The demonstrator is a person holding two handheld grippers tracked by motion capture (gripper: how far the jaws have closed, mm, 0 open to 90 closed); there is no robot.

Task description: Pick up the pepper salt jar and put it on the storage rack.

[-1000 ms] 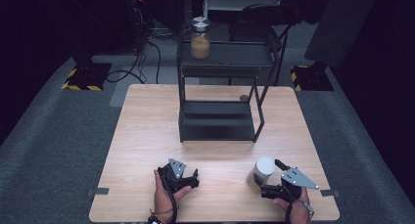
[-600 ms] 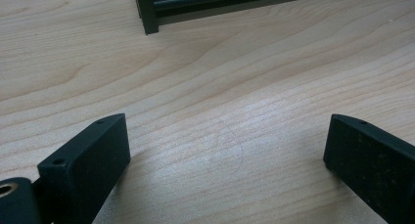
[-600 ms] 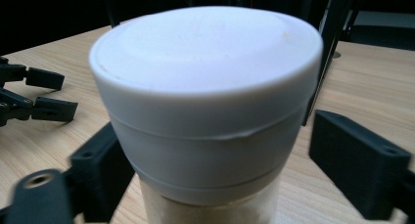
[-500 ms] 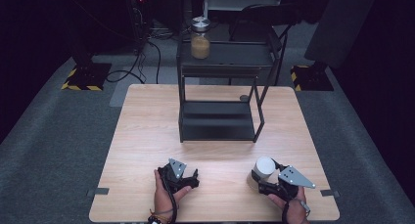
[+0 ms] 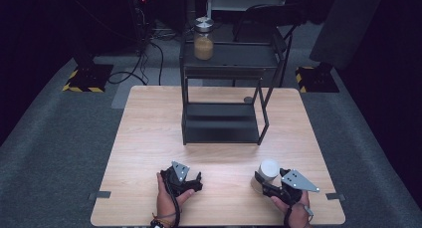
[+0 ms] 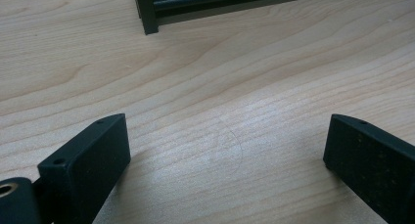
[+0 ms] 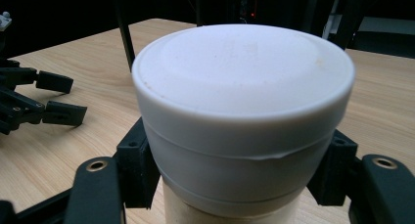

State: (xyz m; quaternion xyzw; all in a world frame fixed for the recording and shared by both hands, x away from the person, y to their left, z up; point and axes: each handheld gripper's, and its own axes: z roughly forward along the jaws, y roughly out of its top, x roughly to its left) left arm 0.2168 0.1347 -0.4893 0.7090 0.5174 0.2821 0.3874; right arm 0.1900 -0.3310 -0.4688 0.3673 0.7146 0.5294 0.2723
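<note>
Right gripper (image 5: pixel 260 184): at the near right of the tabletop, held in the person's right hand (image 5: pixel 293 210). Its jaws have just been closing and now clasp the white-lidded jar from both sides, a black pad pressed against each flank just under the lid.
White-lidded jar (image 7: pixel 243 111): upright on the tabletop at the near right, between the right gripper's jaws. It has a broad white lid (image 5: pixel 268 169) and a pale tan body below it.
Left gripper (image 5: pixel 195 180): at the near middle-left of the tabletop, in the person's left hand (image 5: pixel 168 200), well apart from the jar. Its jaws stand wide and released, with nothing but bare wood between them.
Tabletop (image 5: pixel 149 138): light wood grain, with the grippers along its near edge.
Black shelf rack (image 5: pixel 221 108): stands on the far half of the tabletop, near the middle; an open metal frame with a low shelf and a top shelf.
Glass jar (image 5: pixel 203 39): upright on the left part of the rack's top shelf, with a metal lid and tan filling.
Floor (image 5: pixel 50 138): grey carpet around the tabletop; cables and yellow-and-black striped stand feet lie at the far left and far right.
</note>
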